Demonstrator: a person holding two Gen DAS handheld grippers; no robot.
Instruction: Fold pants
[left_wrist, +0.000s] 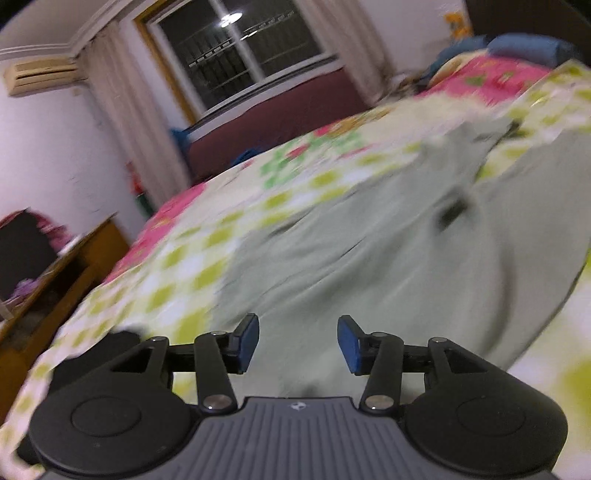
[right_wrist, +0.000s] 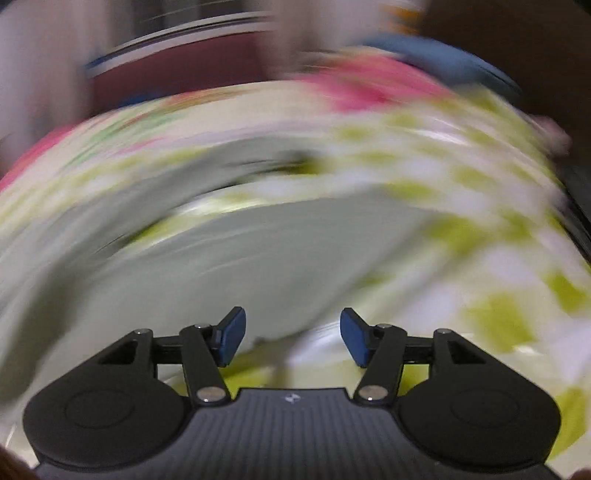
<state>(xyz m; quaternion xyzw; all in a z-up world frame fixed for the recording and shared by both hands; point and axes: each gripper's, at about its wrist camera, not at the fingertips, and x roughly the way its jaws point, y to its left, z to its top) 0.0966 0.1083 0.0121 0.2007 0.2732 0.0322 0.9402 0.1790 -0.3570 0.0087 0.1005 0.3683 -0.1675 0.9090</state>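
A: Pale green pants (left_wrist: 388, 266) lie spread on the checked bedspread (left_wrist: 177, 266) in the left wrist view; left gripper (left_wrist: 298, 343) hovers above, jaws apart, empty

B: And the right wrist view?

A: Blurred; right gripper (right_wrist: 293, 338) likewise gapes empty over the pants (right_wrist: 258, 254)

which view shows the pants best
The left wrist view. The pale grey-green pants spread across the floral bedspread there, with folds and a small dark tab readable despite some blur. The right wrist view shows only a smeared pale grey-green patch of them, heavily motion-blurred, no detail.
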